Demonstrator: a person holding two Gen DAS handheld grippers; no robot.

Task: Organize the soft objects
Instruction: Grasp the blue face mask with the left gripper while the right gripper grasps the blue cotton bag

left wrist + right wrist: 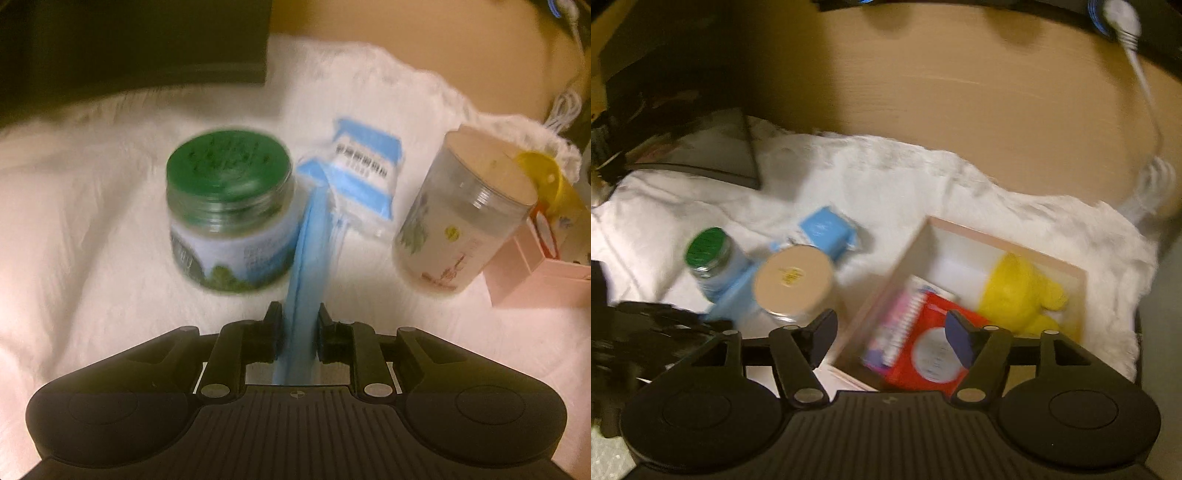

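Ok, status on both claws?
Left claw gripping blue pack. Right claw open, empty, aimed at pink box. Green-lidded jar and tan-lidded jar flank pack.

left wrist: looks steeply down, close over the white cloth (92, 206) | right wrist: looks obliquely down from above the pink box (1008, 242), farther back | shared: green-lidded jar (229, 210), beige-lidded jar (465, 210), blue packet (365, 166), cloth

My view: white fluffy cloth (894, 184) over tan wooden tabletop (960, 92); dark box (129, 40) behind; warm dim light.
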